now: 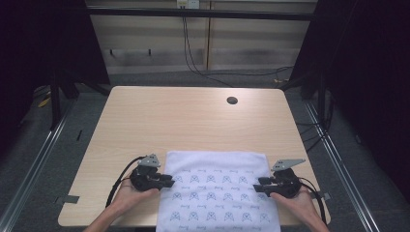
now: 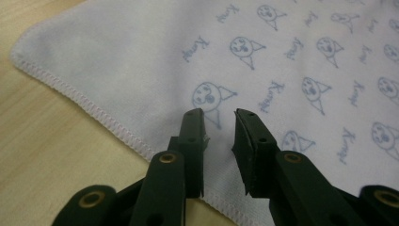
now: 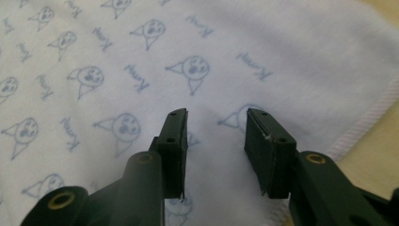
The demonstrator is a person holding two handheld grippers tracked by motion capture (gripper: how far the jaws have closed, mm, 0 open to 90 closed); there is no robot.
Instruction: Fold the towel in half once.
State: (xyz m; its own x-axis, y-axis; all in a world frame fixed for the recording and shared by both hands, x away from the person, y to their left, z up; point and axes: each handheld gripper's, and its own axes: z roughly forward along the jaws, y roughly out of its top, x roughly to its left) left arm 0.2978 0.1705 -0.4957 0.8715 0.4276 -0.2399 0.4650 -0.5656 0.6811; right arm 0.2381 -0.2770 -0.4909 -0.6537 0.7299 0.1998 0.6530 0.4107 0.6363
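Both forearms enter at the near edge — left hand-held gripper [image 1: 167, 181] and right hand-held gripper [image 1: 258, 187] hover part-open, empty, over the printed towel [image 1: 217, 191] lying flat on the surface [image 1: 193, 118]. Uneven pinches would likely skew any fold.

White cloth [image 1: 217, 188], printed all over in pale blue: small round faces with triangle shapes, and slanted script words between them. Plain white band along the far edge, no print there. Whitish stitched hem with a faint pink cast just left of the left gripper [image 2: 220, 141] and just right of the right gripper [image 3: 215, 141]. Both grippers black, with brass-coloured rivets at the joints; grey plate on top of each. Light wood-grain table [image 1: 193, 116] beyond both grippers, with one dark round hole [image 1: 232, 100] far ahead. Grey floor [image 1: 43, 159] around.
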